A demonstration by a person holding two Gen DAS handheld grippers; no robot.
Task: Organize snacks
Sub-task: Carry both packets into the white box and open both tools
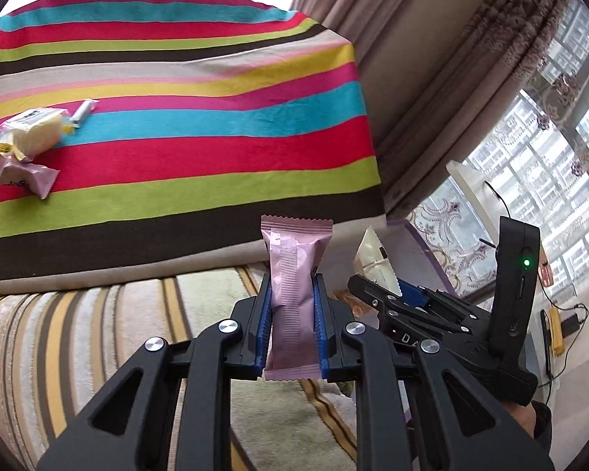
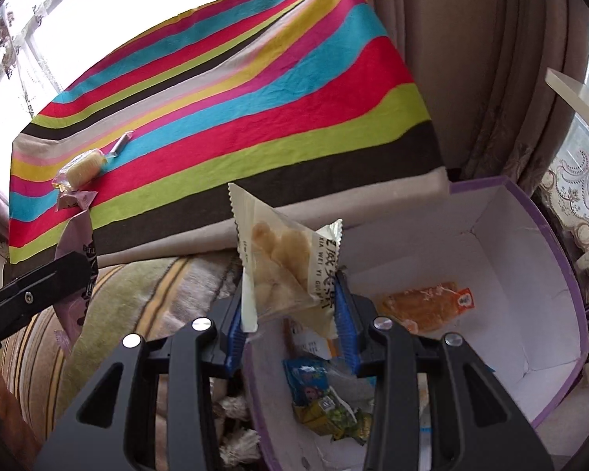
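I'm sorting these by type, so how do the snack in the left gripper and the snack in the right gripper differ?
The pink packet is opaque, while the cream packet has a clear window showing pale round pieces. The pink packet is a narrow bar standing upright in the left gripper; the cream packet is wider and tilted in the right gripper. Both have crimped zigzag ends and are clamped between blue-padded jaws.

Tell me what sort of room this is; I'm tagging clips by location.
Probably a home living room or bedroom: heavy curtains with lace sheers at a big window, a plush striped rug, and a striped cloth holding snacks.
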